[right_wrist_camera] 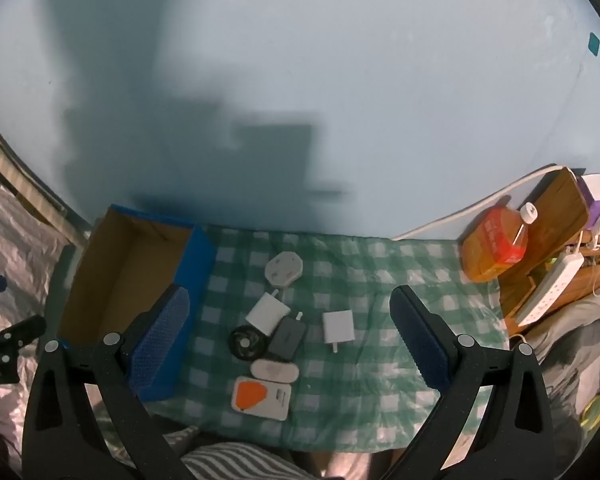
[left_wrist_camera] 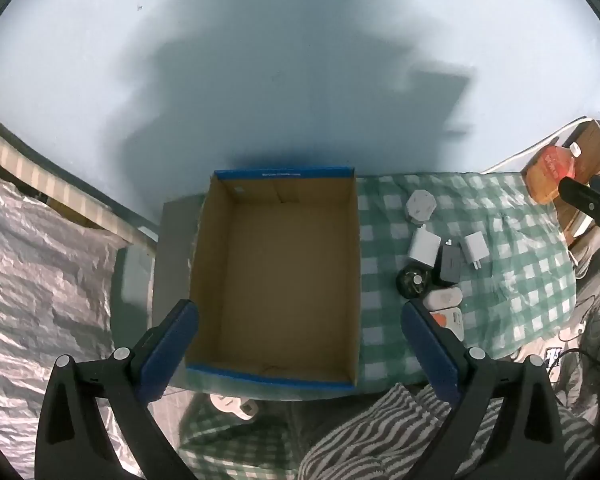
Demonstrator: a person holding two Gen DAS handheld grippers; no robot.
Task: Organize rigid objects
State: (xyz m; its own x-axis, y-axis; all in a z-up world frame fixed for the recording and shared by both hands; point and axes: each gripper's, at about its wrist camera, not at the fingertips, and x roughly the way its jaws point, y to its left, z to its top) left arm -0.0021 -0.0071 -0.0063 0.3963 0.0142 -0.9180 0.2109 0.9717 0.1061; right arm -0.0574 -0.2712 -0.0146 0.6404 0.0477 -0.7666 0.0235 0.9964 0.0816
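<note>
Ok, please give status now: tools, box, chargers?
Left tool open above box. Right tool open above chargers on checked cloth. Box holds nothing. Nothing in the way.

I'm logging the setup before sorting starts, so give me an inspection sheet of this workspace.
Surface: green checked cloth, wrinkled at its right side.
Job's things: open cardboard box, nothing inside; beside it a white round plug, white charger, dark grey charger, white cube charger, black round item, white oval item, orange-and-white card.
Clutter: orange bottle lying on a wooden stand; a white plug in front of the box.
Grippers: left gripper open above the box; right gripper open above the chargers.
Cables: white cable and power strip at right.
Surroundings: pale blue wall, crinkled plastic sheet at left.
</note>
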